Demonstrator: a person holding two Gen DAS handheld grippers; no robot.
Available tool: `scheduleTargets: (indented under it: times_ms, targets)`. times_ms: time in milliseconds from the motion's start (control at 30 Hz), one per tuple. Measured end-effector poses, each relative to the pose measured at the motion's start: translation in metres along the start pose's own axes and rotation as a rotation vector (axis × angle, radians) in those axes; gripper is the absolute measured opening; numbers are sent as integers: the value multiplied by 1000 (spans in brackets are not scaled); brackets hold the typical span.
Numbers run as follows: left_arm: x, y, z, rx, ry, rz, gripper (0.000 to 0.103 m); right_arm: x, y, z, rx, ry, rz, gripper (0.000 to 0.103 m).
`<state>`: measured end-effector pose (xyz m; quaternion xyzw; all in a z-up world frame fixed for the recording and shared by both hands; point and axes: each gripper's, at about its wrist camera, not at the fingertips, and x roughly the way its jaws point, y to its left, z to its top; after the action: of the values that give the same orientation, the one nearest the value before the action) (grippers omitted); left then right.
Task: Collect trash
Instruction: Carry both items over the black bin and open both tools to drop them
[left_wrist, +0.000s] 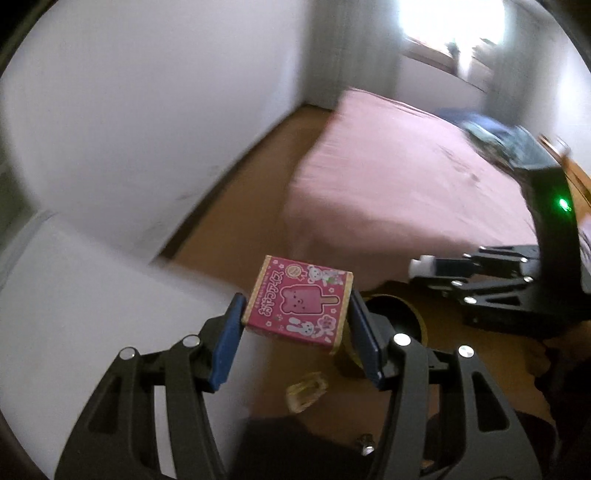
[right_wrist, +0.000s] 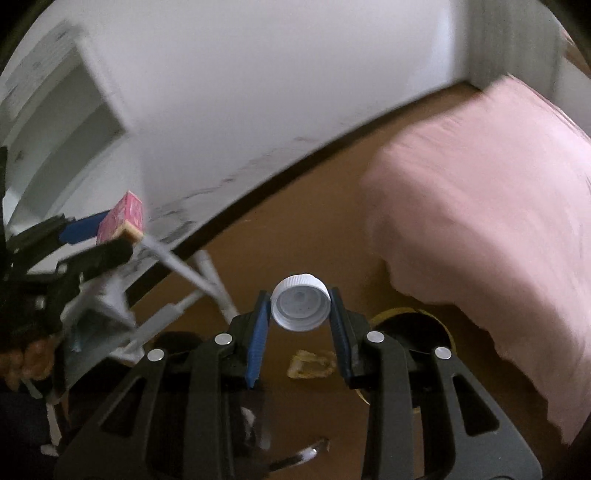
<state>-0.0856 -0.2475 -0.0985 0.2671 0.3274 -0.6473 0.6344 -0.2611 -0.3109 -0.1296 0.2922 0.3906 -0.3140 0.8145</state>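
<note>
Overhead, both grippers hung above a brown wooden floor (left_wrist: 236, 221) in a small room with white walls (left_wrist: 147, 110). The left gripper (left_wrist: 295, 314) was clamped on a small pink ice-pop box (left_wrist: 298, 304), printed with a cartoon bear and rabbits, its blue pads (left_wrist: 225, 343) pressed against the two short sides and the box held clear of the floor. The right gripper (right_wrist: 301, 310) pinched a white plastic bottle cap (right_wrist: 301, 307) between its fingers, the hollow side turned toward the camera.

Below them on the floor lay a crumpled scrap of clear yellowish wrapper (left_wrist: 307, 390), apart from both tools. Just beside it stood a round, dark-mouthed bin with a yellow rim (right_wrist: 413, 325), partly hidden behind the gripper fingers.

A bed under a pink cover (left_wrist: 399, 177) filled the far right side, its corner close to the bin, with something blue (left_wrist: 476, 123) lying on top, too blurred to name. Bright light came from a window (left_wrist: 450, 29) beyond it. Along the left wall ran a dark baseboard, and in the right wrist view a white frame-like object (right_wrist: 207, 273) leaned near it, also blurred.
</note>
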Motion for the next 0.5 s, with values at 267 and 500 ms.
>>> scheduleTargets:
  times_ms: [267,500]
  targets:
    - [75,-67,-6,82,100,-110,55,11,-84,-34,153,67,-79,31]
    - [109,-86,5,118,152,-121,55,22,-112,-45,222,89,-85,31]
